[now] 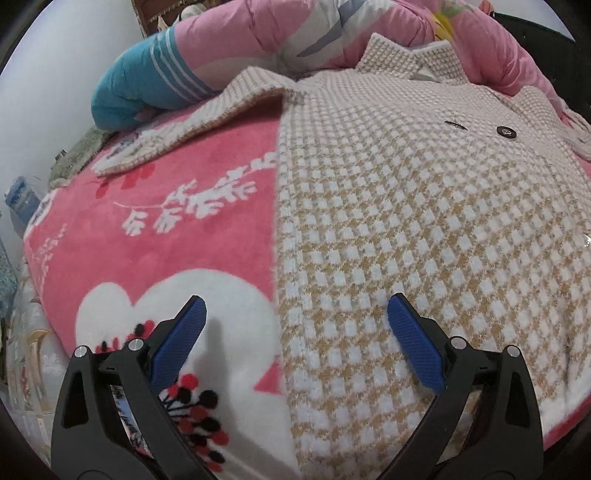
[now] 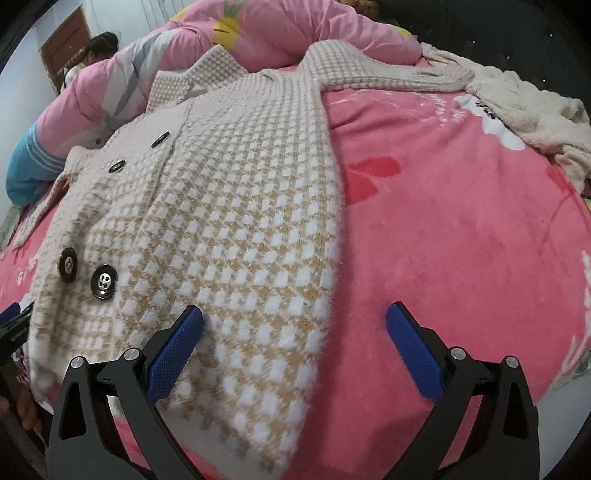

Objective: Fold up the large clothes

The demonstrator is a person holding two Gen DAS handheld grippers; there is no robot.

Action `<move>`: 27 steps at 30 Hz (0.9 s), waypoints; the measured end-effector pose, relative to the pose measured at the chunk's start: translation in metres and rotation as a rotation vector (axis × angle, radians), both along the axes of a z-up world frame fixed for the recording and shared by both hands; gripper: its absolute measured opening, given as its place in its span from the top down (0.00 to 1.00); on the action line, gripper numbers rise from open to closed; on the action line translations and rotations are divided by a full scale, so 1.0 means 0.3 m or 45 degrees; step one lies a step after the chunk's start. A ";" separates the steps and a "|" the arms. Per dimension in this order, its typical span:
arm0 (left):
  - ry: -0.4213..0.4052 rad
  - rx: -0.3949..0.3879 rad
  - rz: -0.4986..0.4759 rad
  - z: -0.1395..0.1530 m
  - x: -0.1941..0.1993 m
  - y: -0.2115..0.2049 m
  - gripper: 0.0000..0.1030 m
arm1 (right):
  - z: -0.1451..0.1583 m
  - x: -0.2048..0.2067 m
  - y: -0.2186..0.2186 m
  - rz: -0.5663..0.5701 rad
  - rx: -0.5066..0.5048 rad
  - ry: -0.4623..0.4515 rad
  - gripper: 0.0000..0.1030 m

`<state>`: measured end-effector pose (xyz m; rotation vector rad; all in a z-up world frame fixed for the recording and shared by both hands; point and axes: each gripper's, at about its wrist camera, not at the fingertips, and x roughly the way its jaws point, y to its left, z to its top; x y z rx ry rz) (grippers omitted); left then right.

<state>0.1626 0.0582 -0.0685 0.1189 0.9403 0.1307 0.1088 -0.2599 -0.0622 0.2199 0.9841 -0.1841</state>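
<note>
Pink fleece blanket [image 1: 207, 236] with white heart and branch prints covers the bed, and a rolled pink quilt [image 1: 258, 33] with a blue striped end lies along its far edge. From my left wrist camera, the coat [image 1: 424, 221], a beige-and-white checked knit, lies spread flat on the blanket, filling the right half of the frame; its one sleeve [image 1: 192, 122] stretches out to the left across the blanket, and a dark button [image 1: 505, 132] sits near the collar beside a buttonhole. My left gripper [image 1: 295, 343] stands wide open and holds nothing; its left blue pad [image 1: 177, 350] hangs over the white heart print, its right blue pad [image 1: 415, 347] over the coat, so the coat's left edge runs between them. From my right wrist camera, the same blanket [image 2: 461, 221] fills the right half and the coat [image 2: 229, 236] lies to the left, collar toward the quilt [image 2: 288, 26], with its other sleeve [image 2: 388, 74] extended right toward a cream fluffy cloth [image 2: 528, 110] bunched at the far corner. Four dark buttons [image 2: 104, 282] show along the coat's front. My right gripper [image 2: 293, 347] is likewise spread wide and empty; its left pad [image 2: 173, 354] is over the coat's hem area, its right pad [image 2: 415, 350] over bare blanket, with the coat's right edge between them. A person [image 2: 92, 48] is partly visible behind the quilt, near a brown door [image 2: 64, 44].
</note>
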 end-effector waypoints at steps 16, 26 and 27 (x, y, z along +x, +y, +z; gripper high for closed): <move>0.003 -0.182 0.002 -0.033 -0.013 0.070 0.06 | -0.023 -0.023 -0.024 0.077 0.056 -0.037 0.06; -0.027 -0.203 -0.083 0.011 -0.042 0.081 0.07 | -0.023 -0.034 -0.028 0.122 0.064 -0.073 0.06; -0.040 -0.210 -0.089 0.019 -0.063 0.085 0.07 | -0.020 -0.035 -0.029 0.132 0.063 -0.072 0.06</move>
